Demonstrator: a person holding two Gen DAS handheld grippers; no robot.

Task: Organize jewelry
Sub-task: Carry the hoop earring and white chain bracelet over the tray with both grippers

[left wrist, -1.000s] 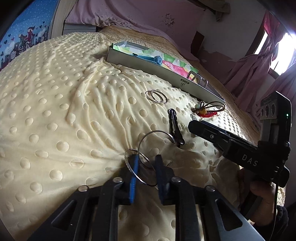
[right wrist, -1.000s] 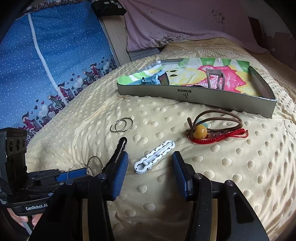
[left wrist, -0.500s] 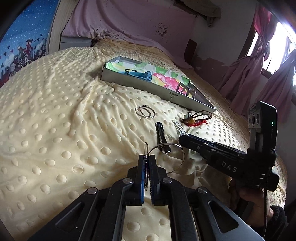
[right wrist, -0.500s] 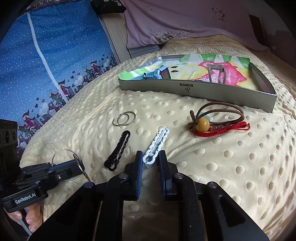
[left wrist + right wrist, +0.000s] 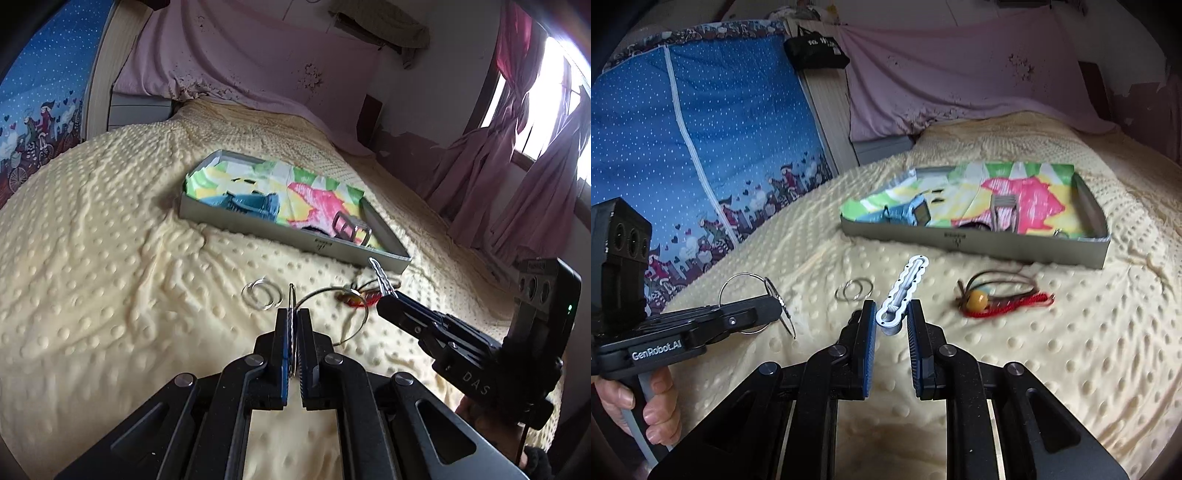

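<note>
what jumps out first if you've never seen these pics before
Both grippers are lifted over the yellow dotted blanket with a catch each: the left gripper pinches thin hoop earrings, the right gripper a white hair clip. Behind them sits a grey tray with a bright lining.

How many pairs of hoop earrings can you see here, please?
2: one large pair clamped in the left gripper; one small pair lying on the bedspread. Others may be hidden in the tray.
</note>
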